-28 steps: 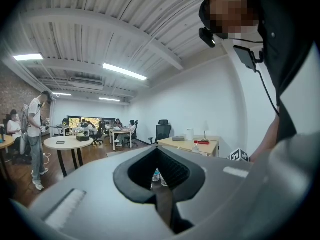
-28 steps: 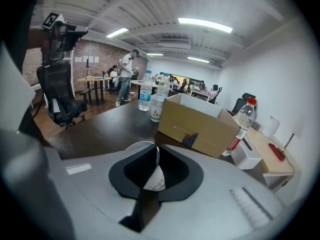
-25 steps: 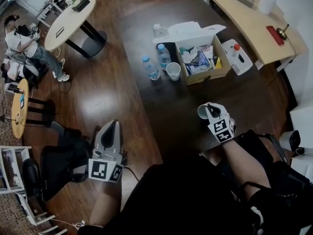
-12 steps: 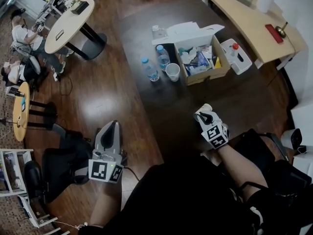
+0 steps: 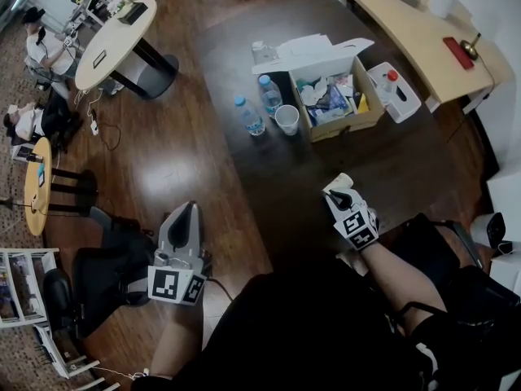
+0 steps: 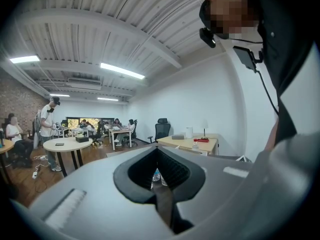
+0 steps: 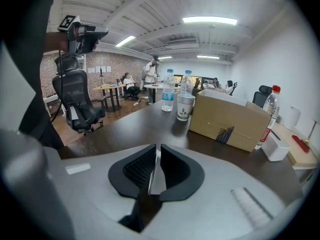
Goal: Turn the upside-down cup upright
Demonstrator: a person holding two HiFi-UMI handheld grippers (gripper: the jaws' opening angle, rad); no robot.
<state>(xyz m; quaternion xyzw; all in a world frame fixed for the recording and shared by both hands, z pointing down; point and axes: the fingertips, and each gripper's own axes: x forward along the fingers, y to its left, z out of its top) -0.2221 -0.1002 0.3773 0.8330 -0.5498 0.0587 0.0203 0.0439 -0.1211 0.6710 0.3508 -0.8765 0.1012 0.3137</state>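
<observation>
A white paper cup [image 5: 341,182] hangs over the dark table [image 5: 277,186] near its front edge, with my right gripper [image 5: 339,194] shut on its wall. In the right gripper view the wall shows as a thin white strip [image 7: 156,174] pinched between the black pads [image 7: 175,171]. How far the cup tilts I cannot tell. My left gripper [image 5: 186,210] stays off the table at the left, above the wooden floor. Its jaws are shut with nothing in them [image 6: 156,170].
At the back of the table stand an open cardboard box [image 5: 338,96], two water bottles [image 5: 251,114], another white cup [image 5: 287,118] and a white bin [image 5: 396,94]. A black office chair [image 7: 75,101] stands to the left of the table. People sit around a round table [image 5: 114,39] further off.
My right gripper has come a little left and lower over the table with the cup, and it has turned, so the cup's open mouth shows less. The left gripper has not moved.
</observation>
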